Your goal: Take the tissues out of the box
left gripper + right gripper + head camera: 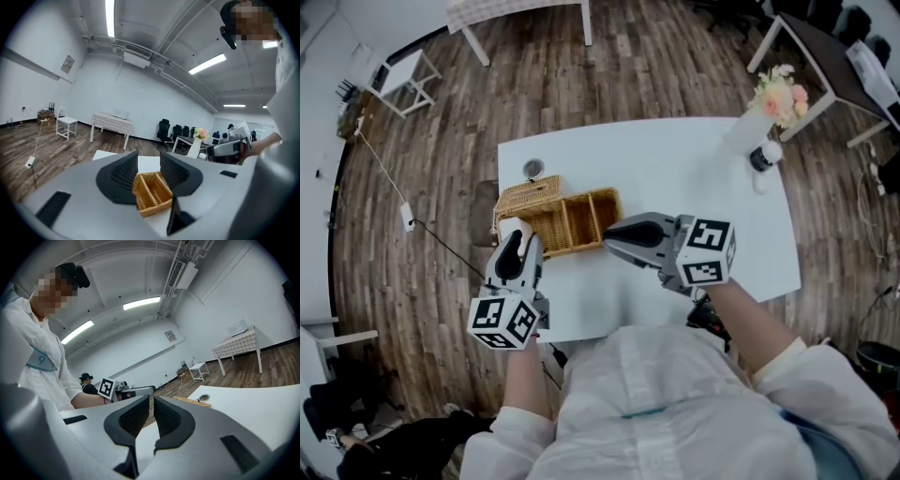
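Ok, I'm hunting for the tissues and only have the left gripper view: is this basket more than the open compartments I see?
Observer: Yes. In the head view, the wicker basket has a woven lid over its left end.
Operator: Where's the right hand-held gripper relative to it?
Observer: The right hand-held gripper points at the basket's right end, tips close by.
Operator: Anything behind the basket?
Observer: A small round object on the table.
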Demonstrator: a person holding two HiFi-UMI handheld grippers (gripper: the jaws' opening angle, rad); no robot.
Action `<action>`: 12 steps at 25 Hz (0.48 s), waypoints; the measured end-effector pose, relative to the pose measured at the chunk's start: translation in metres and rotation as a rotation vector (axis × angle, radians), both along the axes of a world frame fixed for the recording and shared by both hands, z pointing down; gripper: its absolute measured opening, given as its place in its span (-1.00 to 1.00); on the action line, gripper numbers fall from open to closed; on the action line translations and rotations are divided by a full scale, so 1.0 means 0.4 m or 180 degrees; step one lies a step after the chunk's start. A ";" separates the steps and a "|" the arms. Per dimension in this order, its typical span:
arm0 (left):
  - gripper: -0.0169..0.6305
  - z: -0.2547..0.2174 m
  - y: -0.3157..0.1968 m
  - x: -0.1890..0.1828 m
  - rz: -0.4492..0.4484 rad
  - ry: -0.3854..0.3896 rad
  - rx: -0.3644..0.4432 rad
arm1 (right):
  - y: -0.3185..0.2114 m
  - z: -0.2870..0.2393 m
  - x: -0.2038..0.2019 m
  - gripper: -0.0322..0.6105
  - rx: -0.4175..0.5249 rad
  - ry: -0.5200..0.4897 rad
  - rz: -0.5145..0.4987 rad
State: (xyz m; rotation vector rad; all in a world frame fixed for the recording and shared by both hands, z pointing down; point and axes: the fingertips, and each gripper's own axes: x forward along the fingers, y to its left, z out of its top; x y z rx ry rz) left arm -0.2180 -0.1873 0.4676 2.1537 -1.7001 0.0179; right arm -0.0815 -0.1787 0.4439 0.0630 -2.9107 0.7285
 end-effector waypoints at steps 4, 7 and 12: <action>-0.42 0.049 -0.007 -0.074 -0.0234 -0.0322 -0.0268 | 0.000 0.013 -0.006 -0.79 0.0034 0.0034 -0.0028; -0.27 0.114 -0.010 -0.114 -0.0345 -0.0580 -0.0660 | -0.004 0.023 -0.003 -0.79 0.0035 0.0056 -0.0031; -0.14 0.210 -0.011 -0.155 -0.0385 -0.0758 -0.1204 | -0.014 0.033 -0.003 -0.79 0.0012 0.0049 0.0006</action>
